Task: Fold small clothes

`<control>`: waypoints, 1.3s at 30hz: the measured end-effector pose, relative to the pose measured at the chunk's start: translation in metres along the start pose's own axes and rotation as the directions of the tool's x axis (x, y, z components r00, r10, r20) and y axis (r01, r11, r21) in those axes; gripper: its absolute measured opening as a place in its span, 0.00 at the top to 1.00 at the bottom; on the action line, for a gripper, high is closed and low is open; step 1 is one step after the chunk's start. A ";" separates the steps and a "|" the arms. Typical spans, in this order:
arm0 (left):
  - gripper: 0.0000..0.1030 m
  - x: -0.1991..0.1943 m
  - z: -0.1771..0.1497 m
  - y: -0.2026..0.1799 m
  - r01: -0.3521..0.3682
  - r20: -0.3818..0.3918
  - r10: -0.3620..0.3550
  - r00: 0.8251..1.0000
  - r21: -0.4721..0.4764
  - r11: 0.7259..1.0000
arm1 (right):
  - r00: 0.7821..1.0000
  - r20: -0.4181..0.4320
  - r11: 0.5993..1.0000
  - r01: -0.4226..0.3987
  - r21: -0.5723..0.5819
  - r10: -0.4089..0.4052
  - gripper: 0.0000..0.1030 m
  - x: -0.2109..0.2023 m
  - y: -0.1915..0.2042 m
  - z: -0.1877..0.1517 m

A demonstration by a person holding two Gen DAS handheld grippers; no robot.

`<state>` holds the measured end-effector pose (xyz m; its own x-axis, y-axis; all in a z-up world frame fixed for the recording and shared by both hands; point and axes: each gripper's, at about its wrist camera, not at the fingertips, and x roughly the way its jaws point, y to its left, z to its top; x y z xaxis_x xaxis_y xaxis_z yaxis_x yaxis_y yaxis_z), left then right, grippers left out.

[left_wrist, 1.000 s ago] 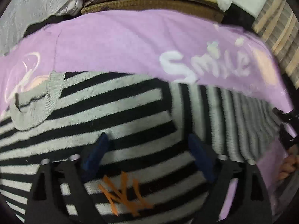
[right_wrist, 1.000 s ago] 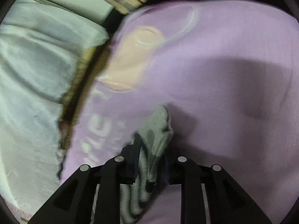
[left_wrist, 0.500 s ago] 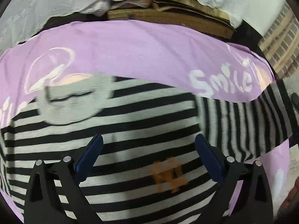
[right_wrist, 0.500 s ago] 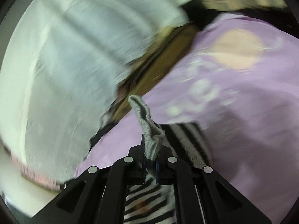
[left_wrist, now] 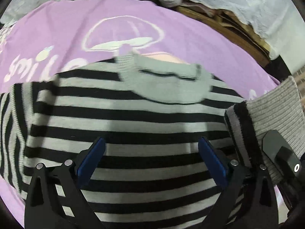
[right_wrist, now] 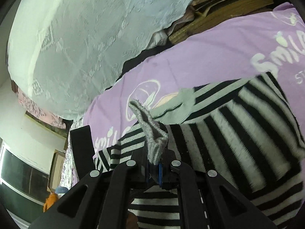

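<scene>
A black-and-grey striped sweater (left_wrist: 133,126) lies on a lilac "Smile" mushroom-print sheet (left_wrist: 76,28), with white lace cloth (right_wrist: 76,43) and brown boards (right_wrist: 228,7) behind. The left hand-held gripper (left_wrist: 151,158) hovers wide above it; the right hand-held gripper (right_wrist: 155,173) pinches its grey sleeve cuff (right_wrist: 150,133).

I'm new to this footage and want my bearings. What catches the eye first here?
A black-and-grey striped sweater fills the middle, spread on a purple sheet printed with a mushroom and "smile". The right gripper is shut on the sweater's grey cuff; the left gripper hangs open over the stripes.
</scene>
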<state>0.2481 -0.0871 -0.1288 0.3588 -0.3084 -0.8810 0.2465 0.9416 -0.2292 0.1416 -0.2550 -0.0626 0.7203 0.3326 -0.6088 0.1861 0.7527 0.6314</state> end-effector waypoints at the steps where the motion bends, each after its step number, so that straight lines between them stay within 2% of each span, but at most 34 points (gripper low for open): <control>1: 0.07 0.000 0.000 0.007 -0.006 0.001 0.006 1.000 -0.010 1.000 | 1.000 -0.010 1.000 -0.005 0.007 0.005 0.92 0.006 0.002 0.002; 6: 0.07 -0.003 0.000 0.032 -0.071 0.019 0.072 0.997 -0.055 0.996 | 0.999 -0.045 1.000 -0.013 -0.013 0.013 0.92 0.029 0.019 -0.008; 10: 0.07 -0.003 -0.001 0.042 -0.112 0.017 0.113 0.993 -0.057 0.992 | 0.997 -0.071 1.000 -0.012 0.025 0.014 0.92 0.042 0.010 -0.013; 15: 0.07 -0.006 0.000 0.052 -0.115 0.023 0.118 0.993 -0.083 0.990 | 0.996 -0.085 0.998 -0.009 0.057 0.014 0.92 0.049 0.001 -0.018; 20: 0.07 -0.014 0.004 0.068 -0.105 0.026 0.110 0.994 -0.132 0.986 | 0.995 -0.097 0.999 0.027 0.026 -0.025 0.92 0.062 0.001 -0.024; 25: 0.09 -0.023 0.000 0.068 -0.131 0.038 0.136 0.990 -0.111 0.985 | 0.983 -0.159 0.994 0.085 -0.062 -0.094 0.86 0.086 0.007 -0.039; 27: 0.10 -0.027 -0.003 0.070 -0.135 0.041 0.140 0.989 -0.107 0.985 | 0.978 -0.182 0.991 0.087 -0.104 -0.105 0.78 0.091 0.007 -0.046; 28: 0.10 -0.030 -0.004 0.072 -0.126 0.044 0.132 0.990 -0.112 0.986 | 0.978 -0.182 0.988 0.076 -0.133 -0.099 0.76 0.088 0.009 -0.047; 30: 0.10 -0.039 -0.004 0.073 -0.123 0.062 0.132 0.989 -0.129 0.984 | 0.978 -0.190 0.985 0.059 -0.162 -0.090 0.63 0.078 0.012 -0.045; 31: 0.10 -0.044 -0.003 0.072 -0.123 0.072 0.134 0.988 -0.134 0.983 | 0.981 -0.181 0.986 0.036 -0.164 -0.066 0.60 0.066 0.012 -0.043; 35: 0.09 -0.079 0.004 0.053 -0.095 0.183 0.112 0.977 -0.101 0.990 | 0.996 -0.091 0.975 -0.006 -0.222 -0.014 0.51 0.011 0.004 -0.032; 38: 0.08 -0.089 0.008 0.029 -0.044 0.227 0.053 0.972 -0.045 0.998 | 0.997 -0.005 0.967 0.079 -0.243 -0.083 0.52 -0.014 -0.020 -0.017; 39: 0.07 -0.087 0.009 0.021 -0.023 0.225 0.028 0.974 -0.023 0.999 | 0.993 0.006 0.969 0.116 -0.217 -0.118 0.66 -0.016 -0.034 -0.009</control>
<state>0.2302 -0.0421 -0.0534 0.5587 -0.3045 -0.7715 0.2173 0.9514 -0.2181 0.1179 -0.2803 -0.0787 0.6973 0.2380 -0.6761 0.1190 0.8917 0.4367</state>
